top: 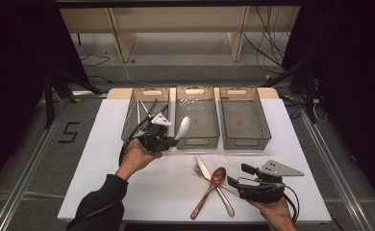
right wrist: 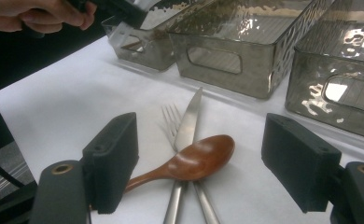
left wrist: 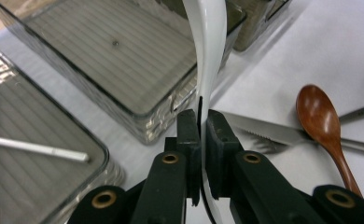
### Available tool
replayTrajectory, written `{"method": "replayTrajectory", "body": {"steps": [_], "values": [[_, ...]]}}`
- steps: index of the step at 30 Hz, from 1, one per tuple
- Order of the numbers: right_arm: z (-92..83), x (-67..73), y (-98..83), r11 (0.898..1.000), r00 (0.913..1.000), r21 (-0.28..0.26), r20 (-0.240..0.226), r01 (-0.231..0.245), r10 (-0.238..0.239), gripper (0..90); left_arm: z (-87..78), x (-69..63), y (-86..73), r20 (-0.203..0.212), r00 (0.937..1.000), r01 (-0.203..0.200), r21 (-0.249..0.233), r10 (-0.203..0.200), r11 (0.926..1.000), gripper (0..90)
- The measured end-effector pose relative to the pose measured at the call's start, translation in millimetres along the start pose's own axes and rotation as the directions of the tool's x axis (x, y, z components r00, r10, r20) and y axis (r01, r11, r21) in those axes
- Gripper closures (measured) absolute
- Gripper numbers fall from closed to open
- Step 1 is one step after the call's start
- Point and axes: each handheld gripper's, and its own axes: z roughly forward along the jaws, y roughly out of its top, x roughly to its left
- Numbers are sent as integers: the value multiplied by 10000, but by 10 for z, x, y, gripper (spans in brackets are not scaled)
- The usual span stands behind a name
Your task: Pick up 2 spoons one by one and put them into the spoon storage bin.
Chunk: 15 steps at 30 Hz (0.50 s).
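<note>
The left gripper (top: pixel 168 139) is clamped on a white spoon (top: pixel 182 127), held above the front rim of the middle bin (top: pixel 197 140) — its bowl points toward one o'clock in the high view. At four o'clock from it, the right gripper (top: pixel 237 176) rests with jaws spread, holding nothing — just beside the wooden spoon (top: pixel 210 189), knife (top: pixel 204 168) and fork (top: pixel 198 170).

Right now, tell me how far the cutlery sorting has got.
Done: chopsticks lie in the left bin. In hand: the left tongs are shut on a white spoon, held near the middle bin. Left: the wooden spoon, knife and fork lie crossed on the table, before the open right tongs. The right bin looks empty.
</note>
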Motion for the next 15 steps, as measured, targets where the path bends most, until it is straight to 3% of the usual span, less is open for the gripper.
{"method": "replayTrajectory", "body": {"steps": [3,15], "values": [[3,0,-3,10000,10000,25,0,16,-16,279,35,22,97,81,9999,77,-131,-76,9999,850],[2,-4,-7,10000,10000,26,-39,-11,11,279,179,127,427,-253,9992,282,-738,-301,9969,850]]}}
